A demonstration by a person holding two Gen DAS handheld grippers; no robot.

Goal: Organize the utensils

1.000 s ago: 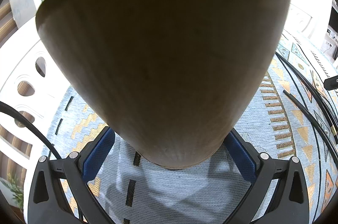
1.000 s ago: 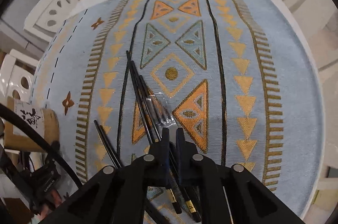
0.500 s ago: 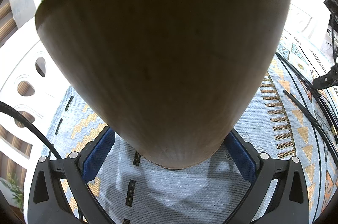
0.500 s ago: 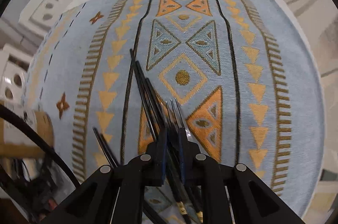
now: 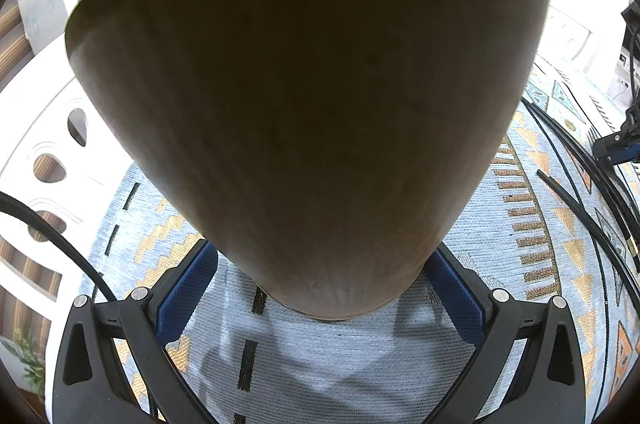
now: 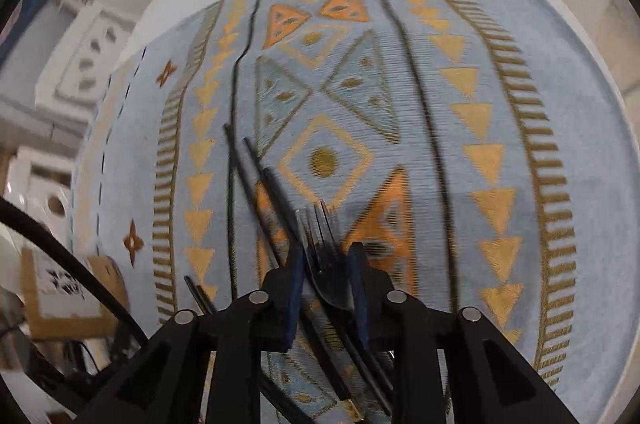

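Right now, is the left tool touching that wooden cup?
Touching. The left wrist view shows both blue pads pressed against the sides of the cup, near its base.

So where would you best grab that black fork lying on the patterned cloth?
At the narrow neck just behind the tines, from straight above, with the pads on its two thin edges. The fork seems to lie flat on the cloth, so only its sides are reachable, and black chopsticks crowd its left. The right gripper straddles it there; its jaws have just been opening.
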